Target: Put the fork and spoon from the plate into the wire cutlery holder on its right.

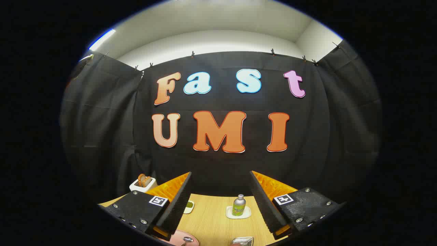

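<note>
Because the tongs (221, 200) ride high with fingers apart and empty, the plate (177, 238) sits just below them. Its spoon (187, 240) is not yet grasped, and the wire cutlery holder (243, 241) waits beside it.

A wooden tabletop (215, 222) carries a small bottle (239, 205) standing upright on a white coaster (238, 214) near the back edge. At its 9 o'clock lies a small white dish (188, 206). Farther toward 9 o'clock sits a white toaster (142, 183) with toast (144, 180) in it.
</note>
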`<state>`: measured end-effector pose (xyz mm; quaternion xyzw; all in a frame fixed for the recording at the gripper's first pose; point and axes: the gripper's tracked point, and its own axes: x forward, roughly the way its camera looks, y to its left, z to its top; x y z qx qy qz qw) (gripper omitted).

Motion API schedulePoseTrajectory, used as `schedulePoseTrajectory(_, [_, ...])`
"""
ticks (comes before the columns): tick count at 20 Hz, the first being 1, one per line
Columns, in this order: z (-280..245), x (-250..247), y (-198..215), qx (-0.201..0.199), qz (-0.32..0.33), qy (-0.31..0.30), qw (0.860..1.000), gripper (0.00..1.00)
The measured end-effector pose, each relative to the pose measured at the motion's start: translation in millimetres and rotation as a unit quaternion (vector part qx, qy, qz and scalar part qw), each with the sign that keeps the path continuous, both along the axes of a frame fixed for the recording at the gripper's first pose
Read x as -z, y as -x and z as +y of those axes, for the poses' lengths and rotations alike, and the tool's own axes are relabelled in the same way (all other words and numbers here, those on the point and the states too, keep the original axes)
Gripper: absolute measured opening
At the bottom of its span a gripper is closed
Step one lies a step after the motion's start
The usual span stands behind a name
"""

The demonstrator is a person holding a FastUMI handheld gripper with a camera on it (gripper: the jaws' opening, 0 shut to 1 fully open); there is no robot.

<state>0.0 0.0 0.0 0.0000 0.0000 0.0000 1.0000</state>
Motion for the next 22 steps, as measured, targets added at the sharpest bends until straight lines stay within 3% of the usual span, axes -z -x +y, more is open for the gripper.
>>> schedulePoseTrajectory(22, [12.9, 12.3, 2.6, -0.015, 0.015, -0.009, 1.0, 0.97])
